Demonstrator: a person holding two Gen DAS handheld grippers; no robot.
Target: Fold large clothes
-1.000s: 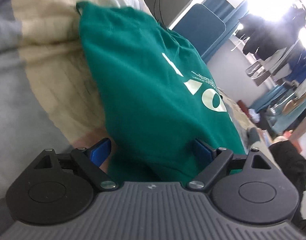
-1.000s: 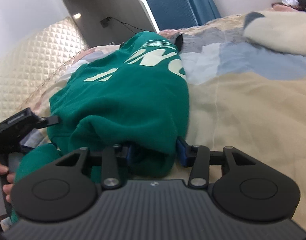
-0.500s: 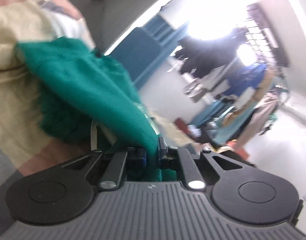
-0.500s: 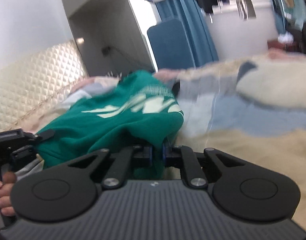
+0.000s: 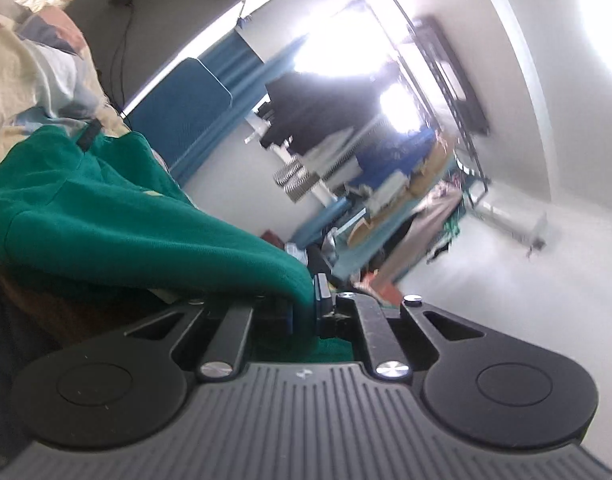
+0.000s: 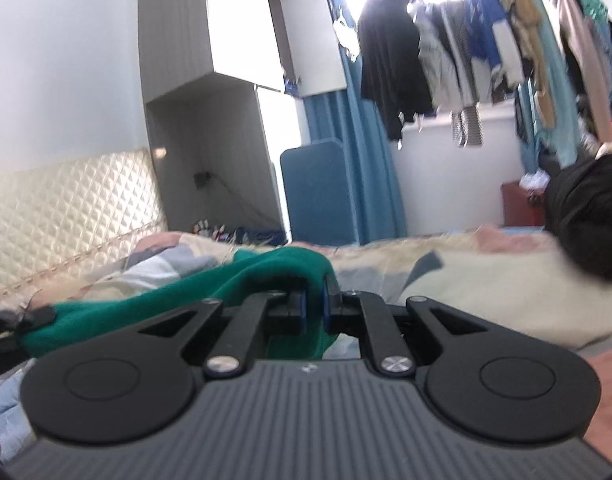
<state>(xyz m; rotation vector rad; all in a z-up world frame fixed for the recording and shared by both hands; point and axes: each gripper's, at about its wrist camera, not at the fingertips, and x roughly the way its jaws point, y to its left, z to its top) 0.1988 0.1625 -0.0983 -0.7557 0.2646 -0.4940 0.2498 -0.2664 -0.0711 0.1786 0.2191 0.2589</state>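
A large green sweatshirt [image 5: 118, 216] is lifted off the bed and stretches away to the left in the left wrist view. My left gripper [image 5: 304, 312] is shut on a fold of its fabric, which bunches between the blue pads. In the right wrist view the same green sweatshirt [image 6: 234, 276] drapes over the fingers and runs off to the left. My right gripper [image 6: 314, 306] is shut on its edge, with cloth hanging below the pads. The white print on the sweatshirt is hidden.
A patchwork quilt [image 6: 446, 276] covers the bed, with a quilted cream headboard [image 6: 70, 208] at the left. A blue chair [image 6: 318, 192], blue curtains and a rail of hanging clothes [image 6: 466, 40] stand behind. A black garment [image 6: 586, 216] lies at the right.
Both grippers closed on the green sweatshirt and lifted it off the bed. Both views swung up from the quilt toward the room and window.
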